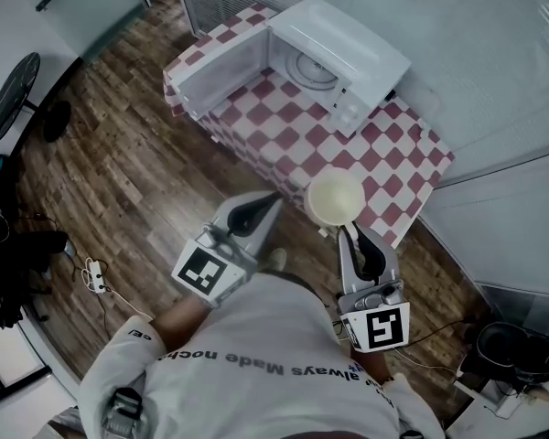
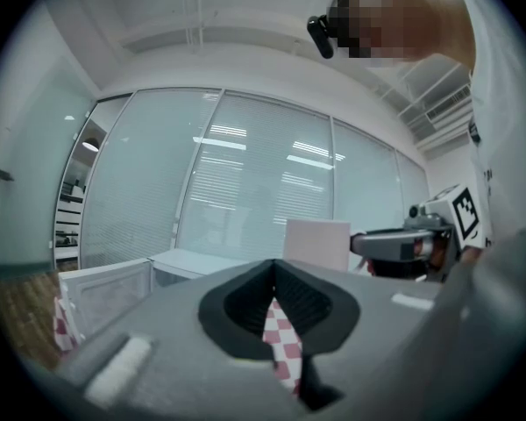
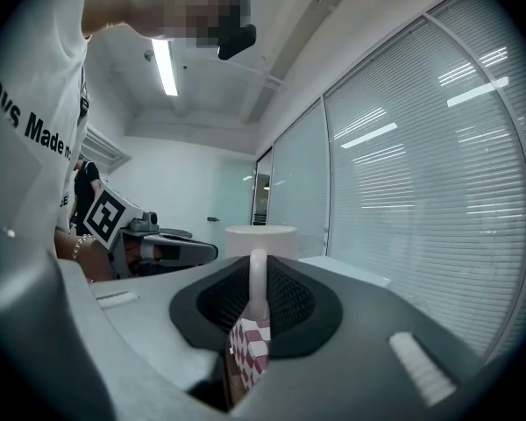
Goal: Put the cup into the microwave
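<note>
Above the near edge of the checkered desk (image 1: 284,144), the right claw (image 1: 348,232) is clamped on the handle of the pale cup (image 1: 336,199), holding it upright. Just beside it, the left claw (image 1: 271,199) is pressed together with nothing between. Farther back on the desk, the white microwave (image 1: 339,62) stands with its door (image 1: 218,67) swung open.
</note>
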Demonstrator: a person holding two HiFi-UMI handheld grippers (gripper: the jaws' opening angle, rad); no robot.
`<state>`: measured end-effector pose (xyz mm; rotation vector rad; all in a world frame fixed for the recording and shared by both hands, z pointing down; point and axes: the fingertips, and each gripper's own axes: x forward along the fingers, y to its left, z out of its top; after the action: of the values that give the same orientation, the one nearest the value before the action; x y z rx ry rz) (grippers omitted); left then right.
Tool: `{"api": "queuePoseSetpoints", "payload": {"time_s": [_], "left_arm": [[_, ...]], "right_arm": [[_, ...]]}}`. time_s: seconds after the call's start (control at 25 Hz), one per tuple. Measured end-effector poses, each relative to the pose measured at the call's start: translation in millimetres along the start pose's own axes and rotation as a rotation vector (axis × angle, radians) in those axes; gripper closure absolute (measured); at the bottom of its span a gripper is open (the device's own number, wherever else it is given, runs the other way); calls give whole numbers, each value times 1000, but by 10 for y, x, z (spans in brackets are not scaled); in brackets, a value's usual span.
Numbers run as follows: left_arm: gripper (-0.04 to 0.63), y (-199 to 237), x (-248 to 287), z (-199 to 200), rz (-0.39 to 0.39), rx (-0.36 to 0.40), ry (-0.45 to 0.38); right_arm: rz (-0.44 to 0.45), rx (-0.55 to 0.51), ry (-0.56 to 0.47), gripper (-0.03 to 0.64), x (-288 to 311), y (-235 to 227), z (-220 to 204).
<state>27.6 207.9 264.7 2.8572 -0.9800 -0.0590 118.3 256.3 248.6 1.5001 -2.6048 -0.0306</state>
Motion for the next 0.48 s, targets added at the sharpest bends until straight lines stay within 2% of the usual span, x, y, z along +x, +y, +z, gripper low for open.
{"api": "queuePoseSetpoints", "payload": {"time_s": [0.24,0.48], "left_arm": [[591,277,121,51,-30,0,3],[591,877,267,148,-56,27,13]], "right_arm": [[-25,4,-9,575,332,-47,16],[-59,6,-18,575,899,-112,129]]}}
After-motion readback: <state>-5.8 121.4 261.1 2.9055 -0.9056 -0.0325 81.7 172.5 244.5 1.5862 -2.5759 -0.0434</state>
